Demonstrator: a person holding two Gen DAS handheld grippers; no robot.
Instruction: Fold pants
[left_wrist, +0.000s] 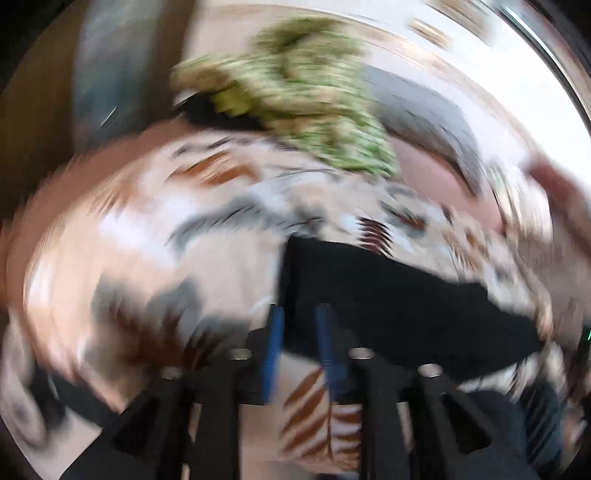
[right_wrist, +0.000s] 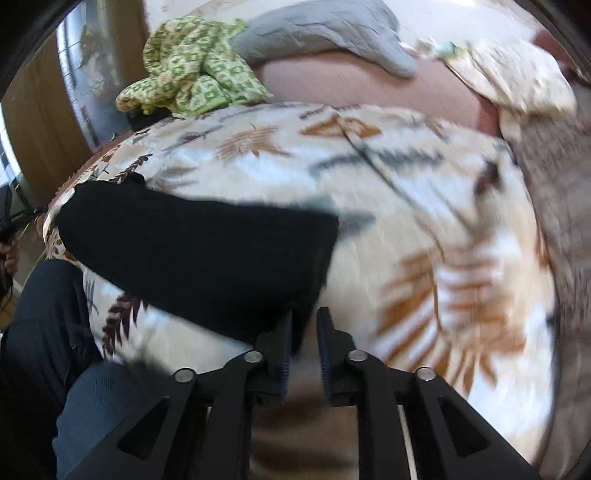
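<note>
Black pants (right_wrist: 199, 251) (folded) at right gripper (right_wrist: 304, 325)

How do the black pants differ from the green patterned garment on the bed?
The black pants are plain and lie spread flat; the green patterned garment is checked and crumpled in a heap. The pants sit at the near edge by the right tongs; the garment lies farther back. Both rest on the leaf-print blanket.

Pants (right_wrist: 199, 243) matt black cloth; blanket (right_wrist: 424, 206) soft fleece (leaf print).
</note>
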